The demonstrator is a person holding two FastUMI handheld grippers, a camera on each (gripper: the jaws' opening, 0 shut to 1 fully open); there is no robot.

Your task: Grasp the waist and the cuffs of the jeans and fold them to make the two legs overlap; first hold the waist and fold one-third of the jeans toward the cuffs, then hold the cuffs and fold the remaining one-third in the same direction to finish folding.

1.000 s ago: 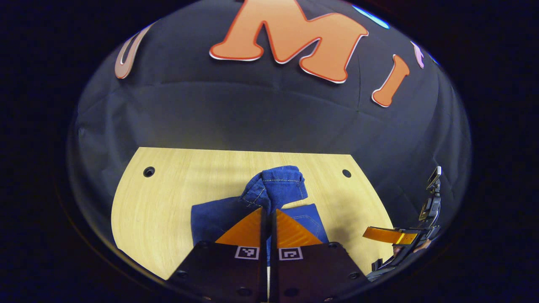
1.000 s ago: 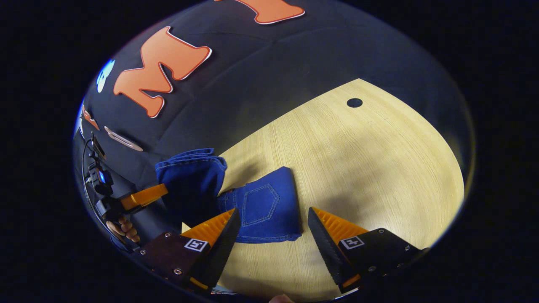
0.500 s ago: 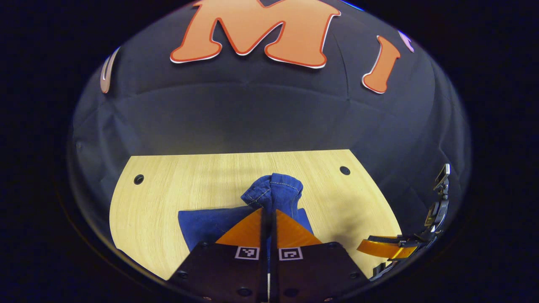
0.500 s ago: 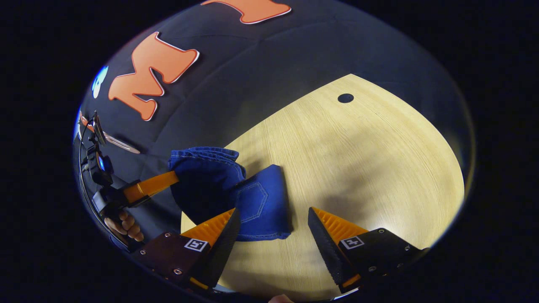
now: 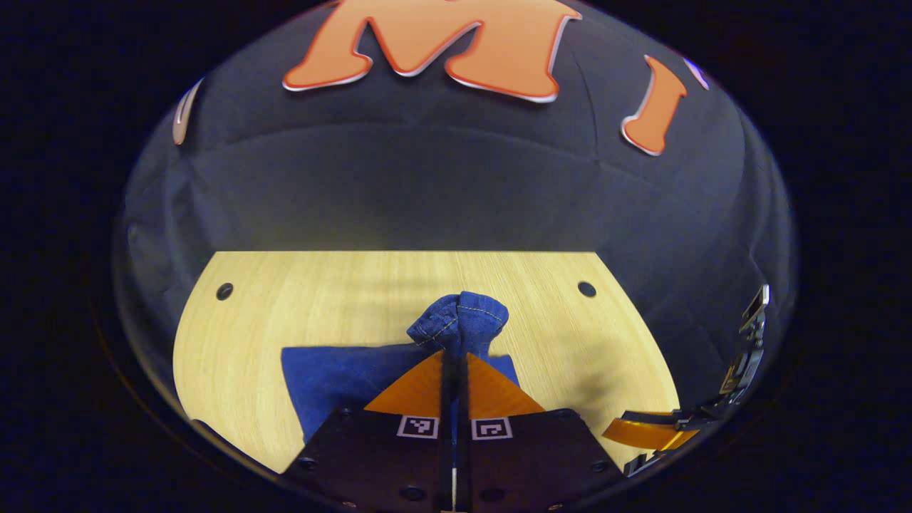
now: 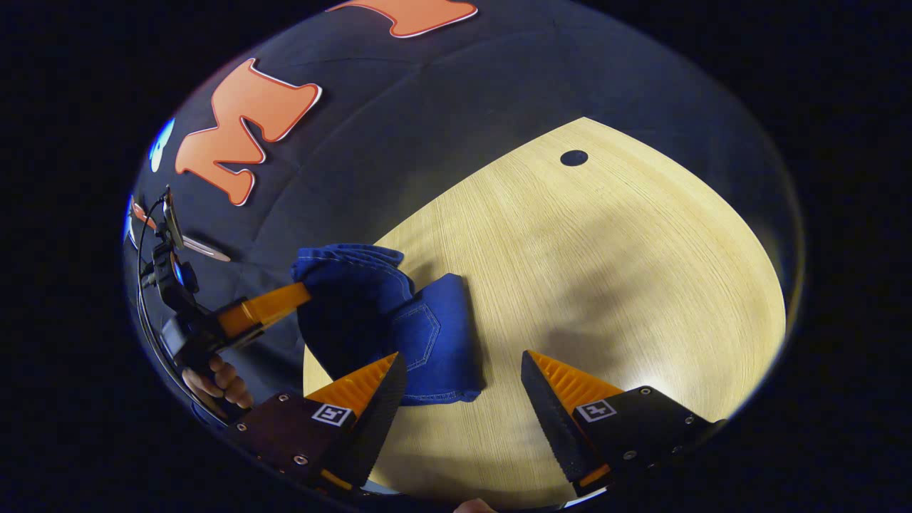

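Left gripper (image 5: 454,360) clamped on a bunched end, probably the cuffs, of blue jeans (image 5: 342,374), lifted over the folded rest on the worktop (image 5: 285,299), right gripper (image 6: 463,377) wide apart, empty, nearby.

Pale wooden table (image 5: 299,299) (holes near corners) carries folded jeans (image 5: 342,377).

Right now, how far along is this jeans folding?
Nearly done, by the look of it. The jeans already lie as a compact bundle on the table. The left gripper holds a bunched end lifted above it. That end must be laid down; the right gripper is open.
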